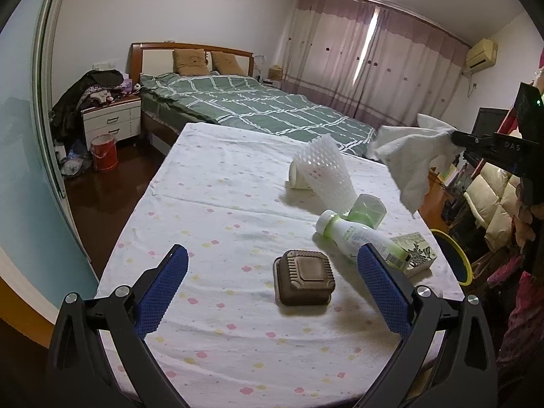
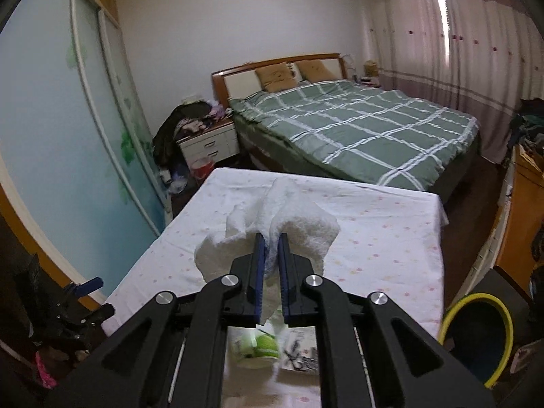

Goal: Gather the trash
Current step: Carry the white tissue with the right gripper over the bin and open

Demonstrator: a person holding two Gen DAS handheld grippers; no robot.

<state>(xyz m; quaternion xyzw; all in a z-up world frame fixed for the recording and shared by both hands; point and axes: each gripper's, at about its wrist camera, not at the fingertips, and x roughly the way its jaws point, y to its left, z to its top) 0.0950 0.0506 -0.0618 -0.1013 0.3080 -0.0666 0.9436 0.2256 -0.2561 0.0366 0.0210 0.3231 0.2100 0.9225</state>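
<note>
My right gripper (image 2: 271, 238) is shut on a white cloth (image 2: 272, 217) and holds it in the air over the table's right side; the cloth also shows in the left wrist view (image 1: 408, 156). My left gripper (image 1: 272, 265) is open and empty, low over the table. A brown square box (image 1: 304, 277) lies between its fingers. Beyond it lie a white and green bottle (image 1: 353, 234), a green cup (image 1: 367, 210), a white foam net sleeve (image 1: 326, 173) and a small printed carton (image 1: 414, 251).
The table (image 1: 210, 204) has a white dotted cloth. A yellow-rimmed bin (image 2: 476, 333) stands on the floor at its right side. A bed (image 2: 357, 125), a nightstand (image 1: 112, 122) and a red bucket (image 1: 103, 153) stand beyond.
</note>
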